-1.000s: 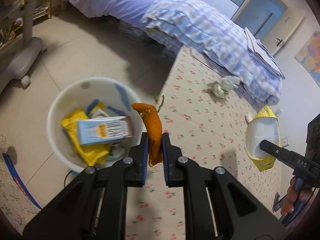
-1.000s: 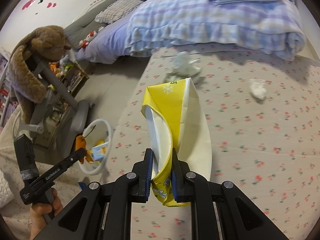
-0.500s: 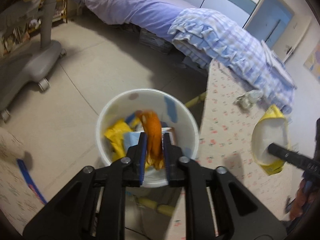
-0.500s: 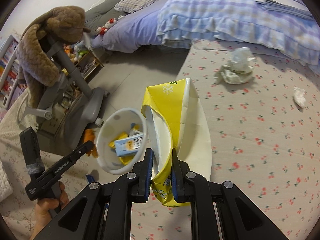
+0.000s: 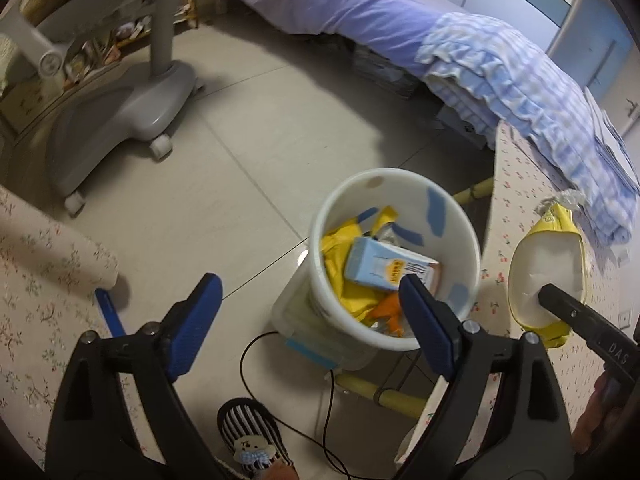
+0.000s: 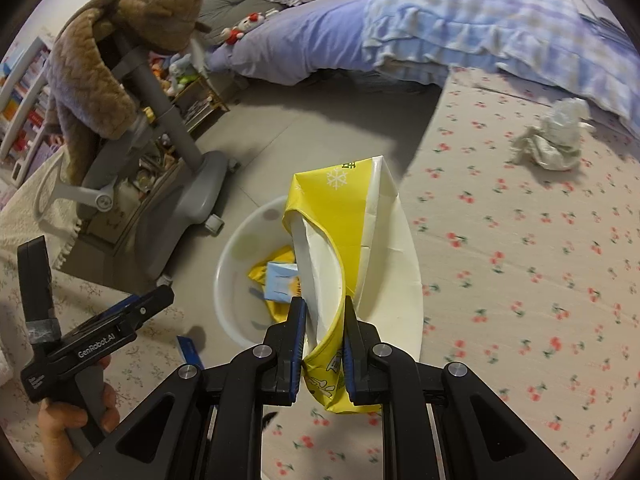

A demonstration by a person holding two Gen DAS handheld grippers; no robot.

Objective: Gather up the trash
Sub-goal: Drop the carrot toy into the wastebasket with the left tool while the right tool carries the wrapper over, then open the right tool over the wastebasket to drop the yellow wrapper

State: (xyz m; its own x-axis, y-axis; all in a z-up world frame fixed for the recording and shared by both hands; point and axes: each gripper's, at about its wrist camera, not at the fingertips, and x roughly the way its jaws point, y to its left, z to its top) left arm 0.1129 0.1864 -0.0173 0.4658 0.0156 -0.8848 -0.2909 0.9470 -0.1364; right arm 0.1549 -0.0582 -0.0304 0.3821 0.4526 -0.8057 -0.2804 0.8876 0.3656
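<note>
Left gripper (image 5: 308, 312): fingers spread wide above the floor and the bin's near rim, nothing between them; the jaws have just been opening.
Orange peel (image 5: 386, 310): lying inside the white trash bin (image 5: 474, 256), low against its near wall, partly hidden by the right-hand finger of the left gripper.
Bin contents: a light-blue carton (image 5: 384, 266) on top of crumpled yellow wrapping (image 5: 340, 256); blue tape patches on the inner wall.
Right gripper (image 6: 323, 350): fingers drawn in narrow, pinching the lower edge of a yellow-and-white wrapper bag (image 6: 352, 240), which stands up from the fingers with its white inside showing.
Wrapper's place: held in the air over the edge of the bench (image 6: 520, 280) covered in a cherry-print cloth, the bin just beyond and below it in the right wrist view.
On the bench: a crumpled white wad (image 6: 554, 140) near the far edge, beside the blue checked quilt (image 6: 500, 20).
Floor: grey tiles, a grey wheeled stand (image 5: 132, 96), a striped slipper (image 5: 252, 436) and a black cable (image 5: 256, 344) near the bin.
Person: a hand (image 6: 72, 420) grips the left tool's handle.
</note>
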